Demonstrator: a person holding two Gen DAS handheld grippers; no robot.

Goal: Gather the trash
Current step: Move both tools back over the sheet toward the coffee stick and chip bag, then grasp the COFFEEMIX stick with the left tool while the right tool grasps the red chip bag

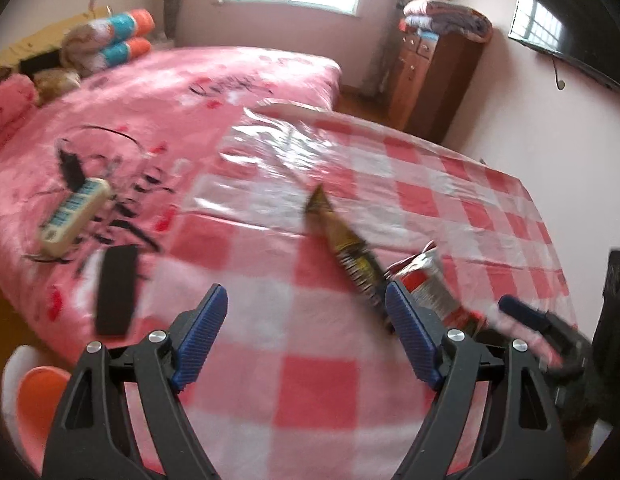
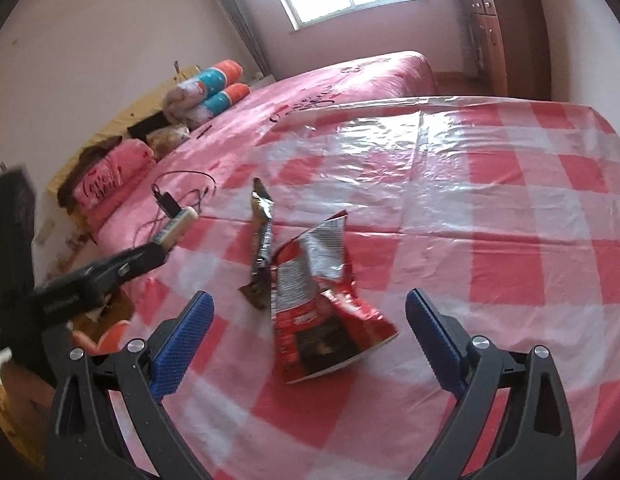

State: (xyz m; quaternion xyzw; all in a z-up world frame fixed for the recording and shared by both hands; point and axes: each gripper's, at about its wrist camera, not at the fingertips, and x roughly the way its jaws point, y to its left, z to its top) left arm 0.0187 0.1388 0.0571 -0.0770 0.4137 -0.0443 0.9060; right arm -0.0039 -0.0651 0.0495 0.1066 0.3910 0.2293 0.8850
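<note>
Checkered tablecloth [image 2: 510, 208] bare rightward | red bag [image 2: 322, 304], wrapper [image 2: 261, 240] touching | both tools [image 1: 305, 344] [image 2: 310, 344] agape, empty

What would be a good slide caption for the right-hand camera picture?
Open right gripper poised over a crumpled red snack bag and dark wrapper on a red-checked plastic sheet.

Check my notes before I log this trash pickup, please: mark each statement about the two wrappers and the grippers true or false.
1. The red snack bag lies on the checked plastic sheet. True.
2. The right gripper is clamped on the red snack bag. False: its jaws stand open, holding nothing.
3. A dark narrow wrapper lies beside the red snack bag. True.
4. The left gripper holds the dark narrow wrapper. False: it is open and empty.
</note>
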